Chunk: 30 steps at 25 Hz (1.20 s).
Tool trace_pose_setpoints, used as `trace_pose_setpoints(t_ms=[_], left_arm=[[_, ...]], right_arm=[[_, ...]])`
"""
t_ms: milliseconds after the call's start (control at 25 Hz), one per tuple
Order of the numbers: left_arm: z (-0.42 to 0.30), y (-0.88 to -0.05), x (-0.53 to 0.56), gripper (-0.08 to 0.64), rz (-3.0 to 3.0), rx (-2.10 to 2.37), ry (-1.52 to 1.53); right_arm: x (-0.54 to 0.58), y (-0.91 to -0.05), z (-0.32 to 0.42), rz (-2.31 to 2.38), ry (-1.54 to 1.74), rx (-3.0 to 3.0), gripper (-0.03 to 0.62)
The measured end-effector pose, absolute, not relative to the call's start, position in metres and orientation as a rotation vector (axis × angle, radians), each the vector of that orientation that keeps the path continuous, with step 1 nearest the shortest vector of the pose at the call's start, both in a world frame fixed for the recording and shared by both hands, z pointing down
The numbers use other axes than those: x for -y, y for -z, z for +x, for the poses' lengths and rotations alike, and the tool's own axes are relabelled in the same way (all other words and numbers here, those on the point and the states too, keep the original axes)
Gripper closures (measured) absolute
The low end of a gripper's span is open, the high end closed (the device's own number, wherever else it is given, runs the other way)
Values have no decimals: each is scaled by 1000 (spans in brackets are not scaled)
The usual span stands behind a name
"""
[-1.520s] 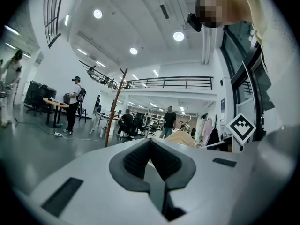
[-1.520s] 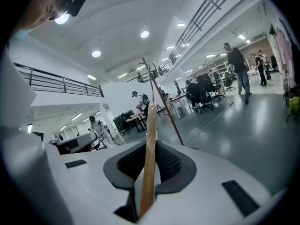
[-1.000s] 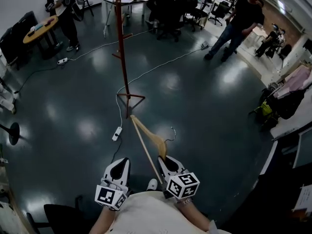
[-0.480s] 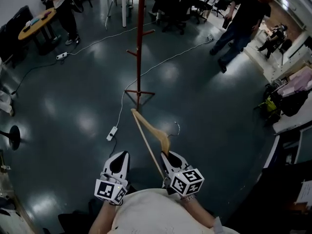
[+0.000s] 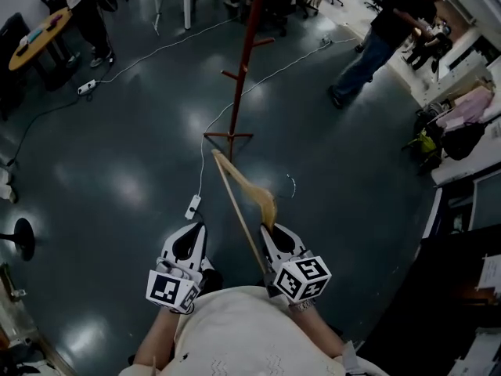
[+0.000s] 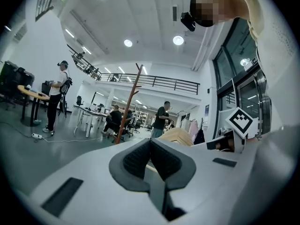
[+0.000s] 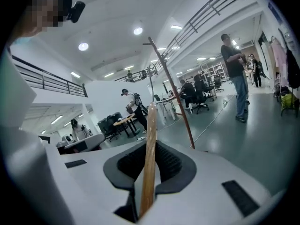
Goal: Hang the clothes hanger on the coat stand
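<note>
A wooden clothes hanger [image 5: 239, 190] sticks forward from my right gripper [image 5: 271, 231], which is shut on its bar; its wire hook [image 5: 291, 185] hangs to the right. In the right gripper view the wooden bar [image 7: 150, 149] runs up between the closed jaws. The red-brown coat stand [image 5: 244, 57] rises straight ahead, its base [image 5: 228, 138] just beyond the hanger's far tip; it also shows as the coat stand [image 7: 172, 93] and the coat stand [image 6: 129, 104]. My left gripper [image 5: 185, 245] is shut on nothing, level with the right one.
A white cable and power strip [image 5: 192, 206] lie on the dark floor left of the hanger. A person [image 5: 380, 30] walks at the far right. Another person [image 5: 86, 14] stands by a round table [image 5: 35, 37] far left. Desks and chairs stand behind the stand.
The view has advanced toward the coat stand, whose base now lies just past the hanger's tip. Both grippers keep their hold and spacing. The person at right has walked on.
</note>
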State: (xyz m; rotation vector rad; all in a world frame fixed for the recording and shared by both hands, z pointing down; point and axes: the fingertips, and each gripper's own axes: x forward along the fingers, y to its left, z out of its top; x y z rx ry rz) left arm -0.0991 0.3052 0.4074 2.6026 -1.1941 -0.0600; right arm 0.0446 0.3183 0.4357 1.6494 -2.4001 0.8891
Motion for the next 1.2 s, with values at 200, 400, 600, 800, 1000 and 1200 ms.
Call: trace_pose_setpoints(t_ms=[200, 400, 600, 800, 1000, 1200], left_arm=[[-150, -411, -298, 548, 2585, 1196, 82], [-146, -415, -290, 548, 2580, 1188, 113], [-138, -416, -290, 548, 2581, 1137, 83], [-125, -425, -283, 548, 2558, 1133, 41], [-111, -420, -247, 548, 2540, 1182, 36], [-54, -400, -207, 548, 2587, 1192, 71]], right_arm=[[-320, -438, 10, 1716, -900, 2342, 523], [-325, -436, 21, 1765, -904, 2305, 523], [-319, -436, 24, 1842, -909, 2275, 523], [-296, -444, 49, 1881, -935, 2245, 523], [-257, -443, 71, 1870, -910, 2255, 523], [-212, -435, 113, 1815, -793, 2288, 523]])
